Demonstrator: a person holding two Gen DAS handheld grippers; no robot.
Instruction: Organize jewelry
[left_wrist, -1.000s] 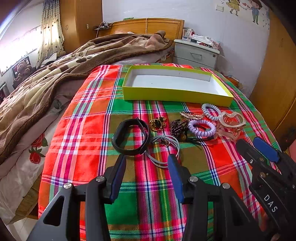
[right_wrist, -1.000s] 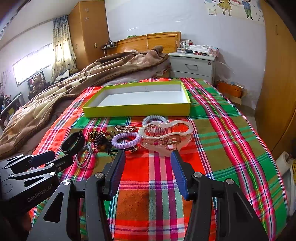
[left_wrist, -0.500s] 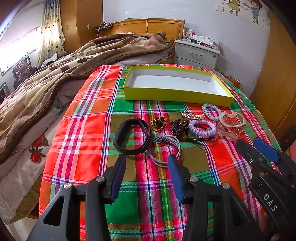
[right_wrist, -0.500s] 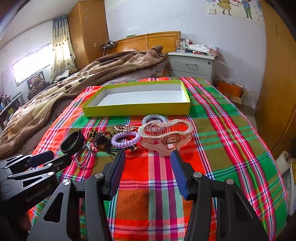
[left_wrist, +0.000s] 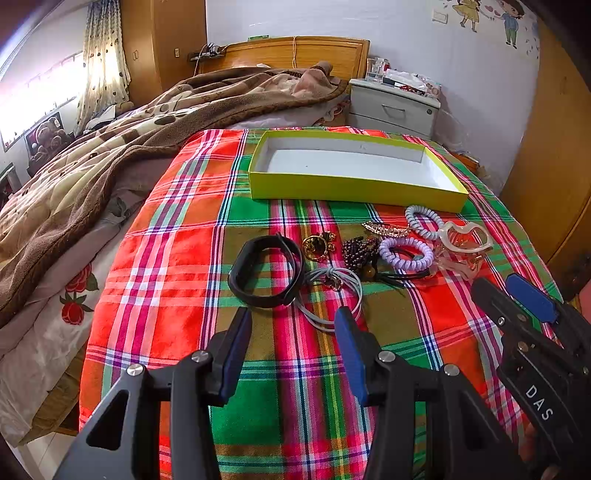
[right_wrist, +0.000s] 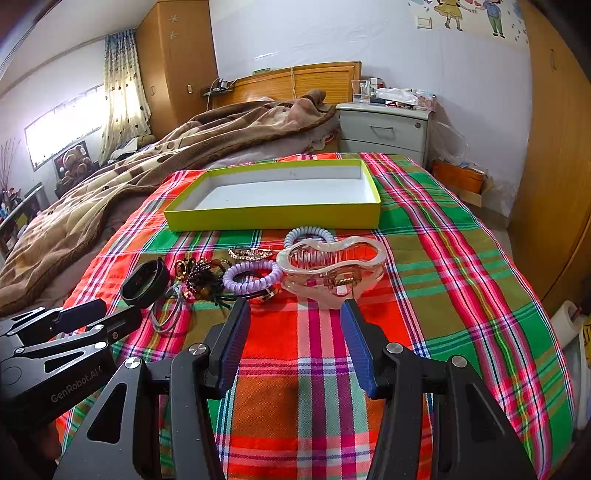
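so the yellow box (left_wrist: 354, 192) sits bare inside; left hand-held gripper (left_wrist: 293, 319) and right hand-held gripper (right_wrist: 295, 310) both gape wide.

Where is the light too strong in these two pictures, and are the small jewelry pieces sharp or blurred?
Left wrist view: the window at the left edge is blown out to white; the black band and purple coil tie are sharp. Right wrist view: the same window glares; the clear hair claw is crisp. Both views bend straight lines near their edges.
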